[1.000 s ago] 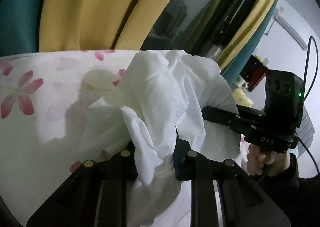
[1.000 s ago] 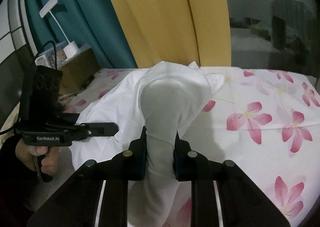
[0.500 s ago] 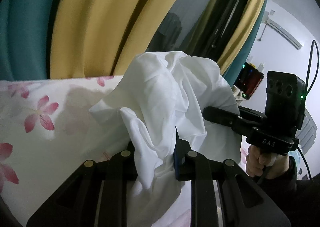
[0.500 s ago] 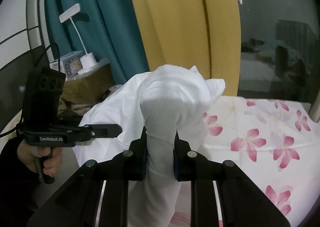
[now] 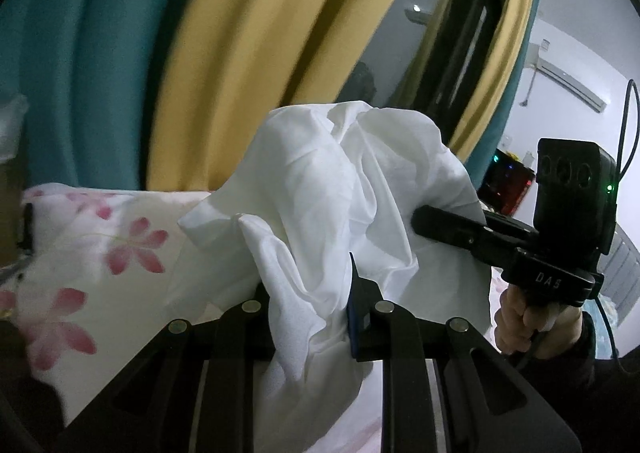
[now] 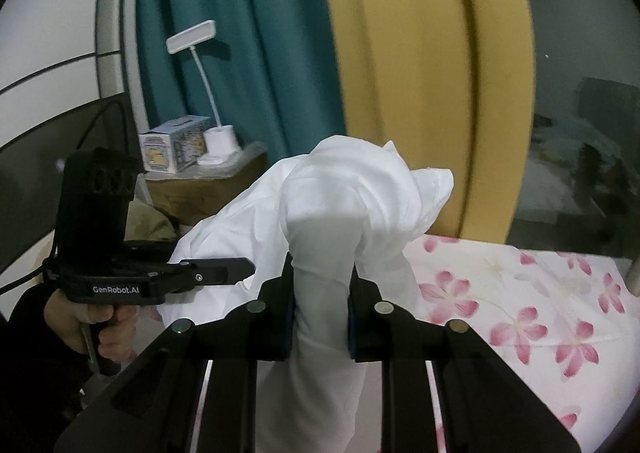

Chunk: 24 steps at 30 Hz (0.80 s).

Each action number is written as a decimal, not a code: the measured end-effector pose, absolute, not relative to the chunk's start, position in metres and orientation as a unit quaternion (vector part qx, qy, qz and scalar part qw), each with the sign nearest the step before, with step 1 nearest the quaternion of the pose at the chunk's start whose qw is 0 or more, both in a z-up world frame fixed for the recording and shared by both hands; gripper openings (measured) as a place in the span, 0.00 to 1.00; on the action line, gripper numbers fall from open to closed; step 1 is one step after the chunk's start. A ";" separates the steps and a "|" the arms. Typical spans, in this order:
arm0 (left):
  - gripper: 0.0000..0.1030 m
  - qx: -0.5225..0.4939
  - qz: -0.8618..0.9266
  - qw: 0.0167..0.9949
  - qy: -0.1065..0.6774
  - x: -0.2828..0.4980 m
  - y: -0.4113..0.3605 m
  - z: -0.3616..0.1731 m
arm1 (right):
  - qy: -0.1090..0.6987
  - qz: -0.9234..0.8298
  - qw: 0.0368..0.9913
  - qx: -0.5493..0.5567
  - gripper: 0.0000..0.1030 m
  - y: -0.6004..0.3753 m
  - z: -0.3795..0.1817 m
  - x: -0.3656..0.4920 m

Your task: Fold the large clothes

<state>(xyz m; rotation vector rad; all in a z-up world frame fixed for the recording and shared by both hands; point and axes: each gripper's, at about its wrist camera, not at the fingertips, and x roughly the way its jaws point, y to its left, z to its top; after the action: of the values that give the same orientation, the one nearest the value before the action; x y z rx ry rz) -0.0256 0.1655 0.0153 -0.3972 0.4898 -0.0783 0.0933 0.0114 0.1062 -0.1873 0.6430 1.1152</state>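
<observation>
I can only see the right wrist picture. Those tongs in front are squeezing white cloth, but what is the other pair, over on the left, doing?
Observer: The left tongs are shut on the same white garment, a bunched fold between their pads.
Visitor: Anything behind them that I miss?
Observer: Yes, a white air conditioner high on the wall at right.
Visitor: And the hand on my pair?
Observer: The right hand grips a handle under the right tongs; a cable loops up from their camera block.
</observation>
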 end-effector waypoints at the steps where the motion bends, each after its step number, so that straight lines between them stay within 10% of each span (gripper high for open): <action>1: 0.22 -0.195 -0.035 0.951 0.239 -0.031 0.170 0.017 | 0.298 0.524 0.793 -0.087 0.19 0.016 0.107 0.091; 24: 0.22 -0.210 0.075 0.938 0.267 -0.112 0.247 -0.017 | 0.346 0.600 0.717 -0.072 0.19 0.118 0.055 0.049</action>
<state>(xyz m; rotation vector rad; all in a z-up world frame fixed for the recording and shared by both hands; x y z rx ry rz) -0.1115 0.2475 -0.0174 -0.4286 0.5447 0.1538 0.0489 0.1180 0.0553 -0.1598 0.7659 1.3286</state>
